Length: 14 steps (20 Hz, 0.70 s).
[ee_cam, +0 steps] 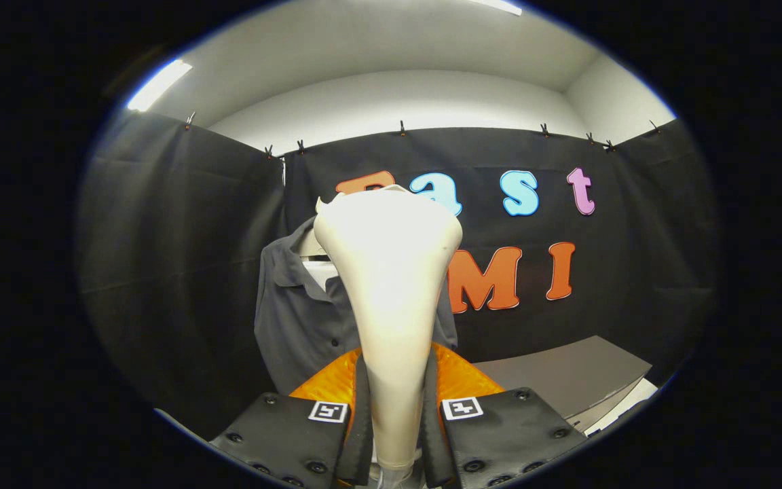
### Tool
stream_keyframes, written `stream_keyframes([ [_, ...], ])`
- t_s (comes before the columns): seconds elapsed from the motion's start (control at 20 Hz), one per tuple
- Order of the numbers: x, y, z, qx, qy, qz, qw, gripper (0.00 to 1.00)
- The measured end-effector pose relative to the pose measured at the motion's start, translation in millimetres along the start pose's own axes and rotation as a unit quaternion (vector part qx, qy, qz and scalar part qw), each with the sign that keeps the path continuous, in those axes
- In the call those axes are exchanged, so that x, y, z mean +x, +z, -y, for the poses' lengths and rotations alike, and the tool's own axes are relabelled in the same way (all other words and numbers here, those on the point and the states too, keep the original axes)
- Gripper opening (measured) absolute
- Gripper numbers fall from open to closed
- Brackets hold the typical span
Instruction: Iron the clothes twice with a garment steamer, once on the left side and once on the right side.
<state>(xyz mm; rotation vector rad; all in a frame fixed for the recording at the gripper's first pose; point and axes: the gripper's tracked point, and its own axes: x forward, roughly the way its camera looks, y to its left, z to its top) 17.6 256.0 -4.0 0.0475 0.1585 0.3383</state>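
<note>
the gripper [394,414] has its two fingers [362,414] closed in on the handle of the garment steamer [391,272], one finger pressing on each side of the narrow cream stem, so the steamer is clamped between them and stands upright, rising straight ahead of the fingers. the handle widens as it goes up into a broad, rounded cream head, brightly lit on the side that shows. an orange ribbed part [462,380] shows on either side of the stem just beyond the fingers; whether it belongs to the steamer or to the gripper i cannot tell.

behind the steamer, and partly hidden by it, hangs the grey shirt [296,319]. most of what shows of it lies to the left of the steamer's stem: an open collar [296,268], a button placket running down beside the stem, and a strip of the shirt's other half peeking out just to the right of the stem. something pale [323,270] shows inside the collar, and a bit of a hanger [311,246] sits at the shoulder, just left of the steamer's head. i cannot tell whether the steamer's head touches the shirt.

to the right of the steamer and lower down, a grey table [567,373] stands against the black cloth wall [174,258], well apart from the shirt. above the cloth, a white wall and ceiling with strip lights [159,84].
</note>
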Motion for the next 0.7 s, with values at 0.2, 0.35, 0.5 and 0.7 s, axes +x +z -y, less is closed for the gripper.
stream_keyframes([
  [0.2, 1, 6, -2, -0.003, 0.004, 0.008, 1.0, 0.37],
  [0.35, 3, 7, 2, -0.002, 0.004, 0.011, 1.0, 0.37],
  [0.5, 2, 5, 5, 0.0, 0.006, 0.011, 1.0, 0.37],
  [0.7, 0, 0, 14, 0.003, 0.008, 0.009, 1.0, 0.37],
])
